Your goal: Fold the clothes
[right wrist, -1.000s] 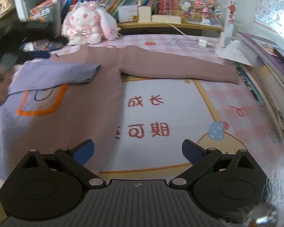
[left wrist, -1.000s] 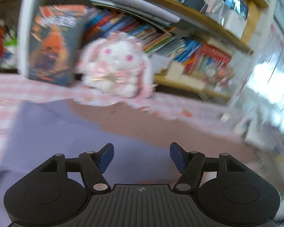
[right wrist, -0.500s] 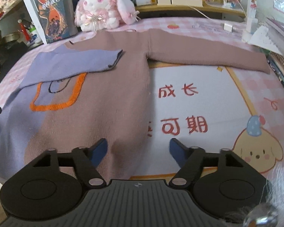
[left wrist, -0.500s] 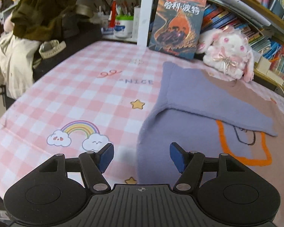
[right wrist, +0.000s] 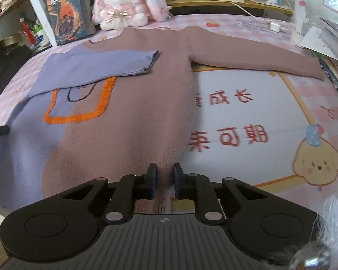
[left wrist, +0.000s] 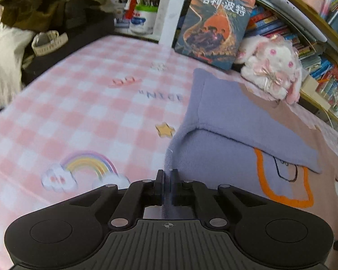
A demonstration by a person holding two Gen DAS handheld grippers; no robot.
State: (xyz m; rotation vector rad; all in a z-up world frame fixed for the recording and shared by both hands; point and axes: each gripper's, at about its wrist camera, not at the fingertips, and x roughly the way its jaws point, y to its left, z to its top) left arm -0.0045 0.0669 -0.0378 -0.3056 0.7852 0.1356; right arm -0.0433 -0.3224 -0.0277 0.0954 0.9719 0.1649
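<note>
- The left tongs pinch the sweater edge thinly; it could slip out.
- The right tongs squeeze the hem; uneven lifting could undo the folded purple sleeve.

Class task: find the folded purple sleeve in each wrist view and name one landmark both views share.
Left wrist view: purple sleeve lies right of centre, across the sweater.
Right wrist view: purple sleeve lies upper left, cuff pointing right.
Shared landmark: plush rabbit.

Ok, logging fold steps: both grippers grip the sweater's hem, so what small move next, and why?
Probably lift the hem together and carry it toward the collar: the left gripper and right gripper pinch the sweater, whose purple sleeve is already folded in.
</note>
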